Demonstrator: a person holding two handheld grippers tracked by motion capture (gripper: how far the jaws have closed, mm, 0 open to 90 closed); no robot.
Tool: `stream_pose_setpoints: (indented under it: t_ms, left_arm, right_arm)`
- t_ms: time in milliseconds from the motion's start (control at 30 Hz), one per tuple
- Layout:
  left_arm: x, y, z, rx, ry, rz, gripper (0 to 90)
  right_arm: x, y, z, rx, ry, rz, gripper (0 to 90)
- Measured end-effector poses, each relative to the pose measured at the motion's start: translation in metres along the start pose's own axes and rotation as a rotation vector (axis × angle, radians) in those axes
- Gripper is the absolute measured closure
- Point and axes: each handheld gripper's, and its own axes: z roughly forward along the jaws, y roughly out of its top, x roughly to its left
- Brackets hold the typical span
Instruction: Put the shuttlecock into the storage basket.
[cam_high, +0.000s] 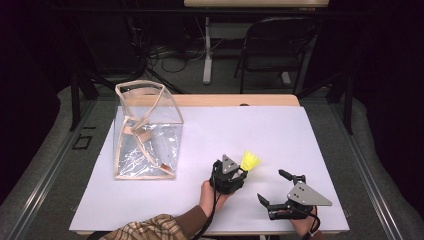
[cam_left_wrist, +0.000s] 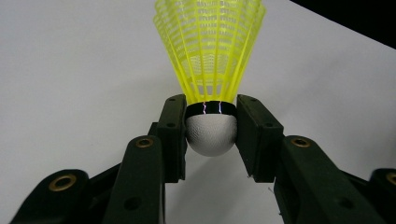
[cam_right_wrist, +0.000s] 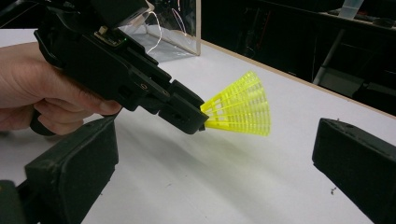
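A yellow shuttlecock (cam_high: 250, 161) with a white rounded cork (cam_left_wrist: 211, 135) is held off the white table. My left gripper (cam_high: 242, 171) is shut on its cork, just below the black band, and the yellow skirt (cam_left_wrist: 210, 44) fans out away from the jaws. In the right gripper view the shuttlecock (cam_right_wrist: 240, 107) sticks out of the left gripper (cam_right_wrist: 198, 122), which a hand holds. My right gripper (cam_high: 272, 185) stands open near the table's front right, with nothing between its wide-apart jaws.
A clear plastic bag (cam_high: 145, 132) with tan trim stands open-topped on the left half of the white table (cam_high: 280, 130). Behind the table are a chair (cam_high: 272, 42), a table leg and cables on the floor.
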Motion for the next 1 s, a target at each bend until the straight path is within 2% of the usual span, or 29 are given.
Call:
stream_pose_setpoints:
  t_ms: [367, 1000]
  left_arm:
    - [0.005, 0.001, -0.004, -0.008, -0.009, -0.002, 64.6]
    - [0.021, 0.003, -0.016, -0.02, 0.01, 0.005, 64.6]
  right_arm:
    - [0.0, 0.0, 0.0, 0.002, 0.0, 0.0, 0.0]
    - [0.0, 0.0, 0.001, 0.002, -0.001, -0.002, 0.0]
